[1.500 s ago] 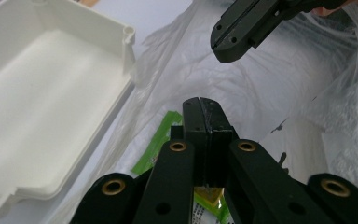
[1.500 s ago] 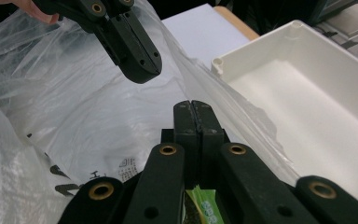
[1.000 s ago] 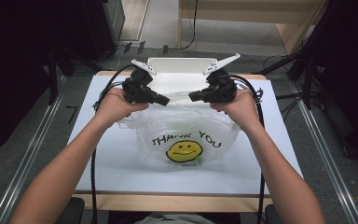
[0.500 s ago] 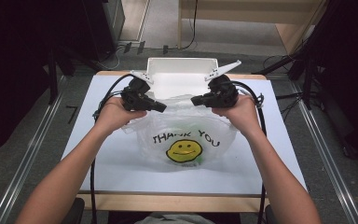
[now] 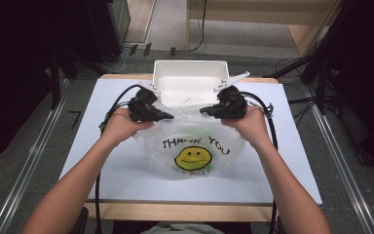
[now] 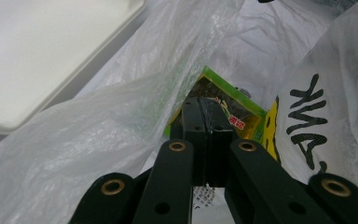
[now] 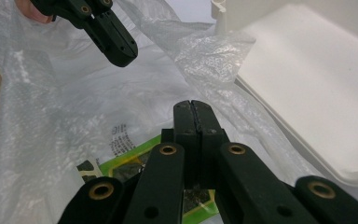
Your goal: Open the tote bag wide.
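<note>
Table: white top (image 5: 102, 161) with a wooden front edge, seen from above; the person's forearms come in from the near side.
Tray: white box (image 5: 190, 80) at the far edge of the table, just behind the bag; its flat white inside shows in both gripper views (image 6: 37, 51) (image 7: 321, 88).
Bag: clear plastic bag (image 5: 195, 146) printed THANK YOU over a yellow smiley, lying mid-table between the two hands, its mouth toward the tray.
Packet: green-edged packet (image 6: 228, 109) lies inside the bag, seen through the mouth (image 7: 135, 161).
Left gripper: (image 5: 163, 116) at the left side of the bag's mouth, jaws pressed fully together; whether film is pinched between them cannot be told (image 6: 206, 112).
Right gripper: (image 5: 205, 110) at the right side of the mouth, jaws likewise closed tight (image 7: 191, 114), no hold on the plastic that can be made out.
</note>
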`<state>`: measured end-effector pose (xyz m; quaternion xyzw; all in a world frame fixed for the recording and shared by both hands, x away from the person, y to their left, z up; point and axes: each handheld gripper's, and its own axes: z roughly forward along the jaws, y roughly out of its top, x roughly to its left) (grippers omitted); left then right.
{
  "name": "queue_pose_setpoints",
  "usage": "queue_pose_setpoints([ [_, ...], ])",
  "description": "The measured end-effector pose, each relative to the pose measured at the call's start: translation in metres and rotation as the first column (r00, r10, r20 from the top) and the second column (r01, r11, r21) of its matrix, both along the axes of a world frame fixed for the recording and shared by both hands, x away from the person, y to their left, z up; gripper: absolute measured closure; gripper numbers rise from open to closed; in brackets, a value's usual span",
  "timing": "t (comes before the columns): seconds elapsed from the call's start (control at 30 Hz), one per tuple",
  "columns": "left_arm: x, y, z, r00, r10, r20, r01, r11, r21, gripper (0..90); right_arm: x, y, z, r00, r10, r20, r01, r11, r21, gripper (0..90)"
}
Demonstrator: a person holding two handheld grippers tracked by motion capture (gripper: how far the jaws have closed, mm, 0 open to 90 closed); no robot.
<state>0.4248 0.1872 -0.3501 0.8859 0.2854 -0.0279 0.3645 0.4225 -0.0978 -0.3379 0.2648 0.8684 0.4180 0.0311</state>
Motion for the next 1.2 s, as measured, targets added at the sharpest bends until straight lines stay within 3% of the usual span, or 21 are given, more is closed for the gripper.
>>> queue_pose_setpoints([
  [0.4,-0.003,0.009,-0.024,0.9994,0.022,-0.028,-0.022,0.9998,0.001,90.0,-0.002,-0.004,-0.024,0.9996,-0.019,-0.019,0.019,1.0,0.007,90.0],
  [0.57,-0.004,0.009,-0.032,0.9991,0.029,-0.032,-0.029,0.9996,0.004,90.0,-0.003,-0.006,-0.033,0.9998,-0.02,-0.007,0.02,1.0,0.01,90.0],
  [0.7,-0.005,0.011,-0.04,0.9985,0.039,-0.038,-0.039,0.9992,0.008,90.0,-0.004,-0.007,-0.041,0.9994,-0.024,-0.026,0.024,1.0,0.006,90.0],
  [1.13,-0.014,0.021,-0.064,0.9947,0.089,-0.051,-0.088,0.9958,0.024,89.0,-0.012,-0.023,-0.069,0.9953,-0.087,-0.043,0.087,0.996,0.003,90.0],
  [1.2,-0.016,0.021,-0.069,0.9936,0.097,-0.057,-0.097,0.9953,0.011,88.9,-0.015,-0.026,-0.074,0.9946,-0.098,-0.035,0.097,0.995,-0.01,90.0],
])
